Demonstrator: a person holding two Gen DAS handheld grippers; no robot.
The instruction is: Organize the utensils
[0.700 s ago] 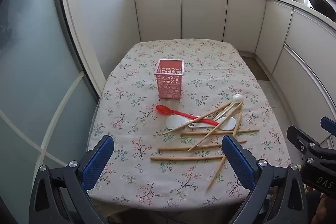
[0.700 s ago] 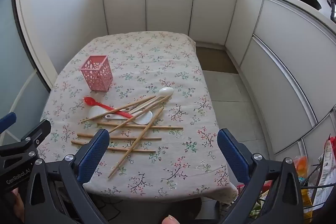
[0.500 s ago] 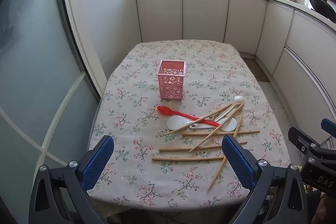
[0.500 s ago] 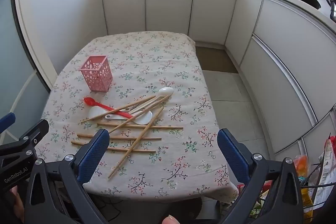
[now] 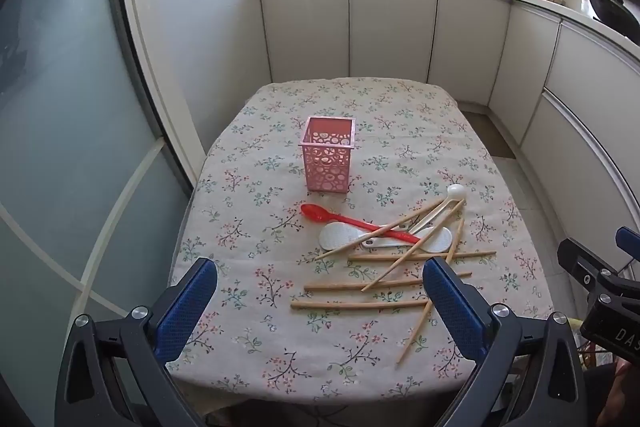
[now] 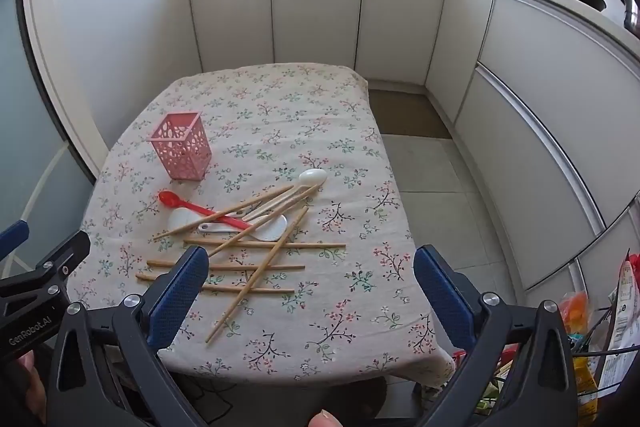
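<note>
A pink perforated utensil holder (image 5: 329,153) (image 6: 181,151) stands upright and empty on the floral tablecloth. Nearer me lies a pile: a red spoon (image 5: 352,220) (image 6: 196,207), white spoons (image 5: 348,237) (image 6: 312,177) and several wooden chopsticks (image 5: 360,304) (image 6: 256,277), crossing one another. My left gripper (image 5: 320,303) is open and empty, held above the table's near edge. My right gripper (image 6: 312,291) is open and empty, above the near right part of the table. Each gripper shows at the edge of the other's view.
The table (image 5: 256,359) stands in a kitchen corner, with a frosted glass partition (image 5: 60,147) to its left and white cabinets (image 6: 520,99) behind and to the right. Tiled floor (image 6: 432,183) lies right of the table. Bags (image 6: 600,339) sit at the lower right.
Both views have shifted slightly, the table sitting a little lower in the left wrist frame. The utensils and holder have not moved. Both grippers stay open.
</note>
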